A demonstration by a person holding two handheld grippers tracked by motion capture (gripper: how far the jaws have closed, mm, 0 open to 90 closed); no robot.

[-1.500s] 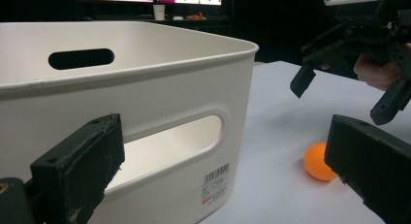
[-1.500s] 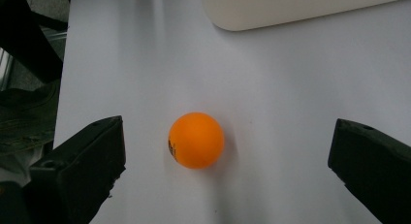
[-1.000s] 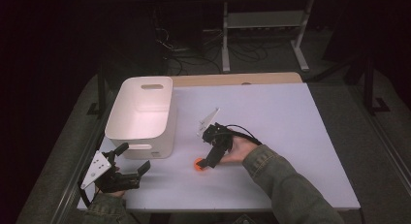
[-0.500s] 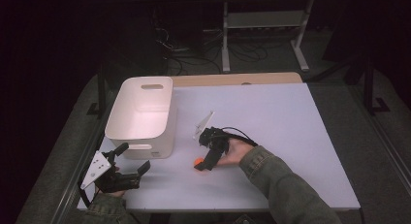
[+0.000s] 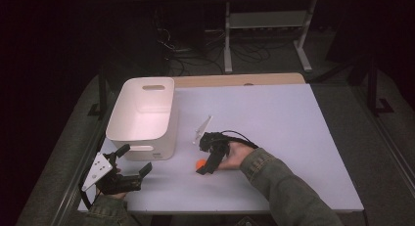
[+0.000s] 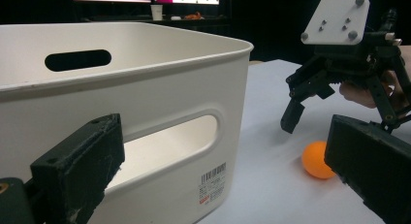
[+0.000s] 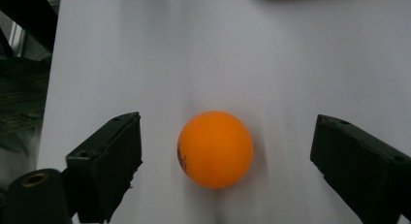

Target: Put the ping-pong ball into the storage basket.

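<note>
High view is showing a white tabletop (image 5: 293,138) with a white bin (image 5: 142,116) sitting near its left side. A small orange ball (image 5: 200,164) is lying on the tabletop, just in front of the bin's near right corner.

The right hand-held gripper (image 5: 203,168) is reaching down over the ball, with the person's hand (image 5: 235,155) holding it from behind. In the right gripper view, the ball (image 7: 214,149) is sitting on the tabletop between the two black jaws. The jaws have just been closing in on it, but there is a gap on each side, so they are not squeezing the ball yet. The ball has a little dark print on its left side.

The left hand-held gripper (image 5: 131,163) is waiting near the front left corner of the tabletop, close to the bin. Its jaws are standing wide apart and holding nothing. In the left gripper view, the bin (image 6: 145,88) is looking big and close, with a barcode sticker (image 6: 212,181) on its wall, and the ball (image 6: 317,159) is lying under the right hand-held gripper (image 6: 339,117).
</note>
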